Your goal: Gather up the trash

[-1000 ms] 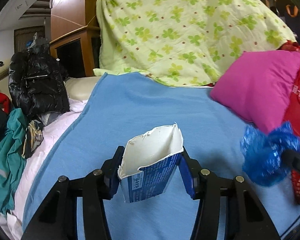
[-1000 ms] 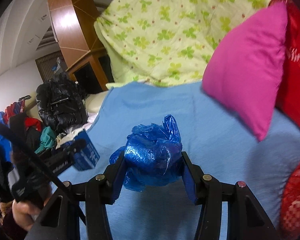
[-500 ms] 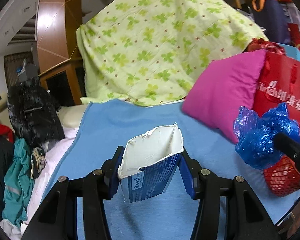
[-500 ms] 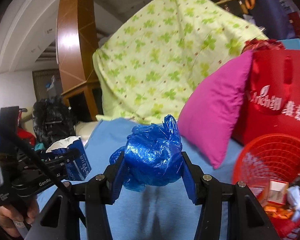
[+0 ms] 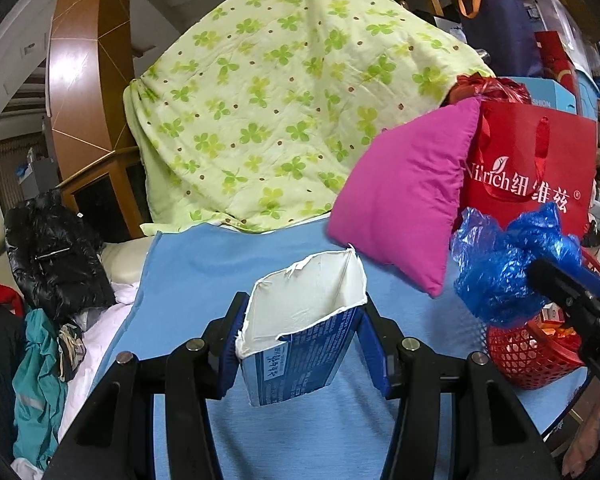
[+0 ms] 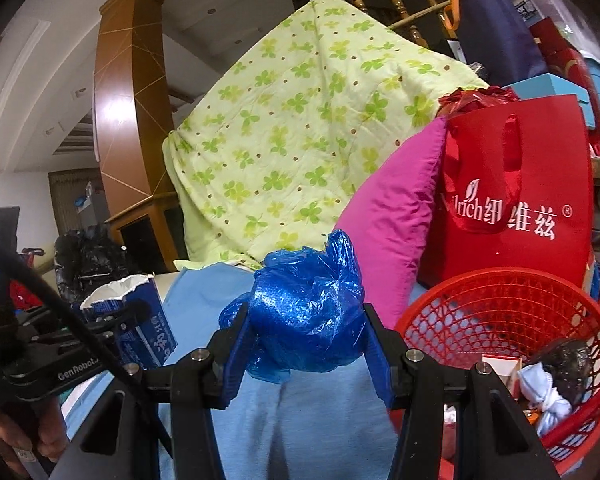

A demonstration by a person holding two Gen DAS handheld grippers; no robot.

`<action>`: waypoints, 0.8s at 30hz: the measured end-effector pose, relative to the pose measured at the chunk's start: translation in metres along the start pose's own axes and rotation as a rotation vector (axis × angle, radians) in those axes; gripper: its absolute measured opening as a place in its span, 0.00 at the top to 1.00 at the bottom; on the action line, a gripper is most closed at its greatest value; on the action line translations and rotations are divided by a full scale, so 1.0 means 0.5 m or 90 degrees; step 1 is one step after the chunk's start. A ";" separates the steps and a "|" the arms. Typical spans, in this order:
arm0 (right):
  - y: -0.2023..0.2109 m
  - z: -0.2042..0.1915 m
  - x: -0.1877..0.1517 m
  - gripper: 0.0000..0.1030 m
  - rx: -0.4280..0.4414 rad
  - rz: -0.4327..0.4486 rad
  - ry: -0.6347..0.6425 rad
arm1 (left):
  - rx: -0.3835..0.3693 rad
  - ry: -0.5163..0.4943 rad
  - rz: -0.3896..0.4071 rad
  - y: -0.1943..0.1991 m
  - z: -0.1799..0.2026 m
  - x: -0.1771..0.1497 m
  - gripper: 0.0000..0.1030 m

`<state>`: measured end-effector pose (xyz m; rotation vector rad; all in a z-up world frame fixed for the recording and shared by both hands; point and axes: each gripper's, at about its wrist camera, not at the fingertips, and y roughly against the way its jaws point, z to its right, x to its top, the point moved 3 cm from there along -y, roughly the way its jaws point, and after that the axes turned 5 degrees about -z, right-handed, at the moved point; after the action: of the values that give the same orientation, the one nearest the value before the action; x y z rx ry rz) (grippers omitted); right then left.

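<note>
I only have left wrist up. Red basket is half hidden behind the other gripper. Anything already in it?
Observer: Yes. The right wrist view looks into the red basket: a white knotted bundle, a dark crumpled lump and a small red and white box lie inside.
Operator: Right gripper's grip on the blue bag?
Observer: The right gripper is shut on the blue plastic bag, wad squeezed between both fingers.
Operator: Bag over the basket?
Observer: Not from that view; the bag sits left of the basket rim, over the blue sheet.
</note>
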<state>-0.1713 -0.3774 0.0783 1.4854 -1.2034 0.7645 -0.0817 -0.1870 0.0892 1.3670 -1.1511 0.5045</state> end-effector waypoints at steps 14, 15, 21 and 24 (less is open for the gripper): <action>0.026 0.041 0.019 0.47 0.001 0.031 -0.022 | -0.001 -0.028 -0.006 -0.011 0.046 0.009 0.47; 0.027 0.043 0.020 0.47 0.000 0.032 -0.023 | -0.003 -0.028 -0.006 -0.011 0.049 0.010 0.47; 0.039 0.057 0.023 0.47 -0.003 0.041 -0.034 | -0.008 -0.037 -0.004 -0.008 0.068 0.016 0.47; 0.044 0.064 0.024 0.47 -0.006 0.044 -0.038 | -0.010 -0.045 0.000 -0.005 0.079 0.016 0.47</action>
<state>-0.1923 -0.4106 0.0877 1.4747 -1.3078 0.7646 -0.0897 -0.2266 0.0877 1.3804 -1.2092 0.4494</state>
